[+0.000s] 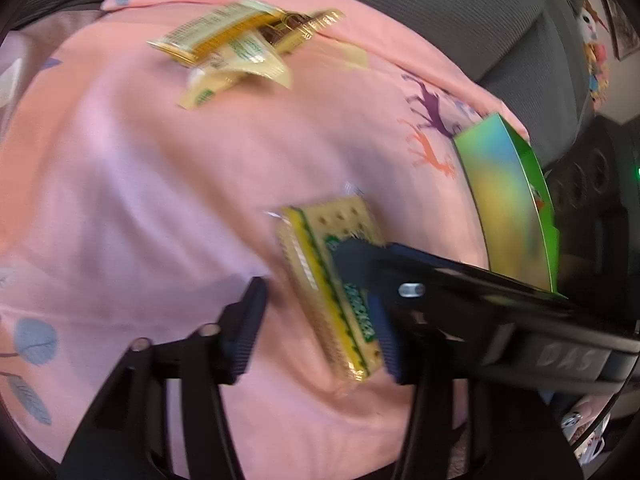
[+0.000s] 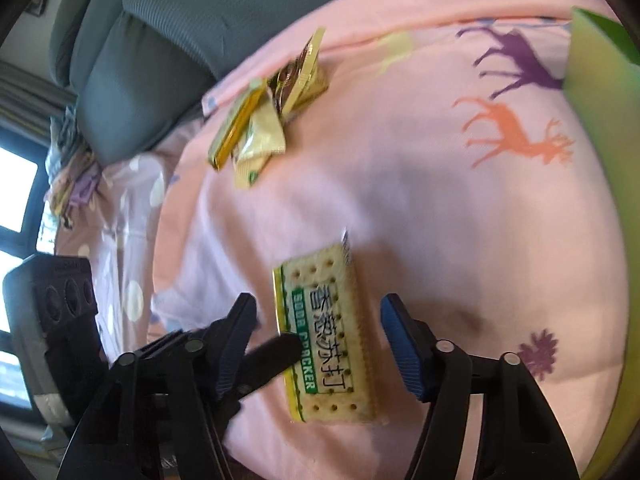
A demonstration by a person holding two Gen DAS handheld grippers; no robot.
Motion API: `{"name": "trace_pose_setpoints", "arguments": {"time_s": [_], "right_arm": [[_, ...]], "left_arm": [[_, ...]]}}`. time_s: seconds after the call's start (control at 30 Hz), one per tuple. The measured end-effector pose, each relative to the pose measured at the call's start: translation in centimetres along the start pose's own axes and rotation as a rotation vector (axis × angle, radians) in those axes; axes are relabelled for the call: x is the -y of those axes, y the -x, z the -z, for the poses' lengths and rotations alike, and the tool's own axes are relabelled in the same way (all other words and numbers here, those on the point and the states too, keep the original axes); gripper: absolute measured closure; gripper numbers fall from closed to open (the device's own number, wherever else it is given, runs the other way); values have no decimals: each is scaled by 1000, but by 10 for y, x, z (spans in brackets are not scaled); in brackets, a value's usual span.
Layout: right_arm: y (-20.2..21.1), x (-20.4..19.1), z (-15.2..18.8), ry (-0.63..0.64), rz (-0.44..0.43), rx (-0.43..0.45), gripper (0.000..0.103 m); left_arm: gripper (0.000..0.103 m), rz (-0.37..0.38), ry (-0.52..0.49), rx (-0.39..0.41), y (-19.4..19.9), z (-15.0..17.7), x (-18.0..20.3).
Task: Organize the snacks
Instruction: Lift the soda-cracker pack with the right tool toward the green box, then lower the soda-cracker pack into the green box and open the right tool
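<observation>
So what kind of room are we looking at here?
Probably a bedroom or living room at home: snacks lie on a pink deer-print bedsheet, a grey cushioned backrest rises behind it, and a window shows at the side.

sheet (image 2: 400, 184): pink, purple and orange deer | cracker pack (image 2: 328, 340): cream, green-yellow stripe | box (image 1: 508, 196): green-yellow

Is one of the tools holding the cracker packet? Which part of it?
Nothing is held, it seems. The cracker packet lies on the pink sheet between the open left tool and open right tool.
</observation>
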State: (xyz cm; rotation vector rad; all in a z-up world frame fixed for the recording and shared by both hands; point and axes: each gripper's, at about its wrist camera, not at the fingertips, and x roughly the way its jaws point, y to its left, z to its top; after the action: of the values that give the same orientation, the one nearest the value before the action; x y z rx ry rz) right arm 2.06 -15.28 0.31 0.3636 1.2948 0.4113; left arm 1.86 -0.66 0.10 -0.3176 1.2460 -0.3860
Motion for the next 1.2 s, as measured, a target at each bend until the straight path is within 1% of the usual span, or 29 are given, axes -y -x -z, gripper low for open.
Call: {"name": "trace_pose_setpoints", "arguments": {"time_s": [0.03, 0.13, 0.23, 0.3, 0.37, 0.43, 0.47, 0.53, 0.63, 0.73, 0.83, 0.93, 1.07, 1.2], "right_arm": [[-5, 1, 1, -8, -12, -16, 44], [-4, -2, 1, -1, 8, -5, 46], [5, -4, 2, -2, 15, 26, 46], [18, -9, 3, 11, 23, 75, 46], [38, -19, 6, 39, 32, 138, 46], [55, -27, 12, 60, 33, 192, 46], [68, -31, 17, 75, 47, 240, 46], [84, -36, 24, 99, 70, 294, 46], [112, -37, 33, 120, 82, 378, 46], [138, -33, 38, 114, 77, 453, 46], [160, -27, 43, 105, 76, 522, 46], [184, -10, 50, 74, 80, 584, 46], [209, 15, 59, 21, 86, 649, 46], [237, 46, 70, -47, 89, 715, 46]], "left_arm": [[65, 8, -11, -1, -2, 1, 4], [66, -4, -39, 25, -1, 2, 11], [66, -1, -58, 66, 6, 3, 18], [66, 8, -80, 122, 18, 4, 26], [66, 4, -122, 198, 34, 8, 37], [66, -8, -178, 288, 50, 14, 53], [66, -7, -202, 316, 56, 18, 59], [66, -11, -255, 378, 67, 25, 76], [66, -4, -301, 450, 78, 32, 99], [66, 15, -340, 504, 89, 33, 118], [66, 35, -388, 545, 94, 37, 141], [66, 65, -424, 559, 92, 37, 163], [66, 123, -465, 546, 83, 35, 192], [66, 170, -509, 500, 70, 32, 224]]}}
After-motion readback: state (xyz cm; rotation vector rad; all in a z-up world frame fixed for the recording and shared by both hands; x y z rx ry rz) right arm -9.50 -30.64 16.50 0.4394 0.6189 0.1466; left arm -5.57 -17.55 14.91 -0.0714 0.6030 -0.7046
